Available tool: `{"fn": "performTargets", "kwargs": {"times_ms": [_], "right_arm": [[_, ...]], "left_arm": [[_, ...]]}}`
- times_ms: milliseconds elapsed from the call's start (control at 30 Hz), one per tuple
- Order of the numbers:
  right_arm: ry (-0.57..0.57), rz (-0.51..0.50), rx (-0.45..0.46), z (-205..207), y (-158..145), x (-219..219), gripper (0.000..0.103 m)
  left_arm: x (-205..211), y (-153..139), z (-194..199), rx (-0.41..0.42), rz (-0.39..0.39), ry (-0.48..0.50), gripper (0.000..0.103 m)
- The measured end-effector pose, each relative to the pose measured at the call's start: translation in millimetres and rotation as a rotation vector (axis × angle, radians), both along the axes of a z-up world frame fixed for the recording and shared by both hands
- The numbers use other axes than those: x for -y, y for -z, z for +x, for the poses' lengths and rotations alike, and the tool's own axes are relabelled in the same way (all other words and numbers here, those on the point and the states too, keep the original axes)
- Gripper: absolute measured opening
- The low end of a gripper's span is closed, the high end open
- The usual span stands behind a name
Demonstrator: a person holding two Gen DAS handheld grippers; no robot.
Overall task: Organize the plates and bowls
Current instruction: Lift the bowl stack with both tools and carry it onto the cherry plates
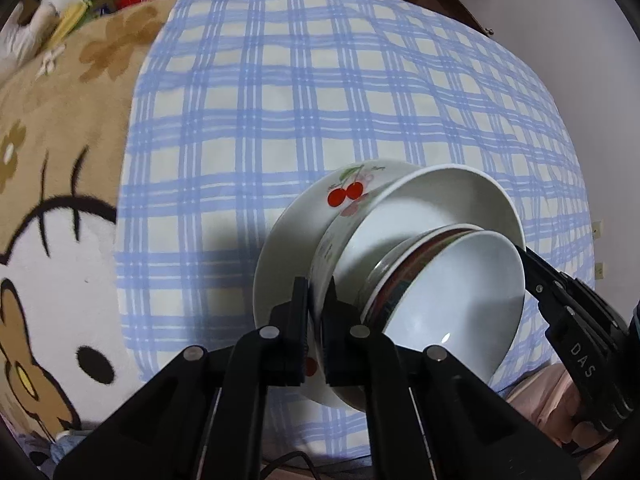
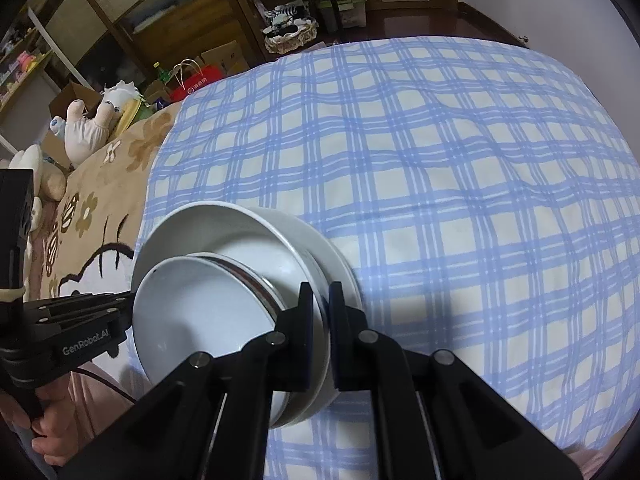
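A stack of dishes is held above the blue checked cloth. A white plate is at the bottom. On it sits a large white bowl with red cherries, and a smaller bowl with a dark patterned band is nested inside. My left gripper is shut on the large bowl's rim on the left side. My right gripper is shut on the same bowl's rim on the opposite side, with the plate just beyond its outer finger. The right gripper also shows in the left wrist view.
A beige cartoon blanket lies left of the checked cloth. Stuffed toys, a red bag, boxes and wooden shelves stand beyond the bed's far left. A white wall is at right.
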State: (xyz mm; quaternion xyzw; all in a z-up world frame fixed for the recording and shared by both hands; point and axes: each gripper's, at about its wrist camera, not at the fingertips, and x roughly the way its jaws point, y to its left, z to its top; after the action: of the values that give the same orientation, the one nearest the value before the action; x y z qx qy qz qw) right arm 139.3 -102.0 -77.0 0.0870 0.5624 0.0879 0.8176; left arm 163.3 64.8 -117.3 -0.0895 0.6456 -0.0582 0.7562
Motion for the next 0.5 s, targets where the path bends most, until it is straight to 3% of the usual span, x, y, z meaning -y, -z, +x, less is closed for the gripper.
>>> {"fn": "performTargets", "kwargs": {"times_ms": [333,500], "right_arm": [[0.014,0.025,-0.001,9.8,7.7,-0.5,0.009],[0.010,0.048,-0.004,7.8,7.2,0.9,0.009]], "left_arm": [[-6.2,5.9,1.5,0.011,-0.025,-0.013,0.004],[-3.8,2.4,-0.6,0.018,0.023,0.006,0.008]]}}
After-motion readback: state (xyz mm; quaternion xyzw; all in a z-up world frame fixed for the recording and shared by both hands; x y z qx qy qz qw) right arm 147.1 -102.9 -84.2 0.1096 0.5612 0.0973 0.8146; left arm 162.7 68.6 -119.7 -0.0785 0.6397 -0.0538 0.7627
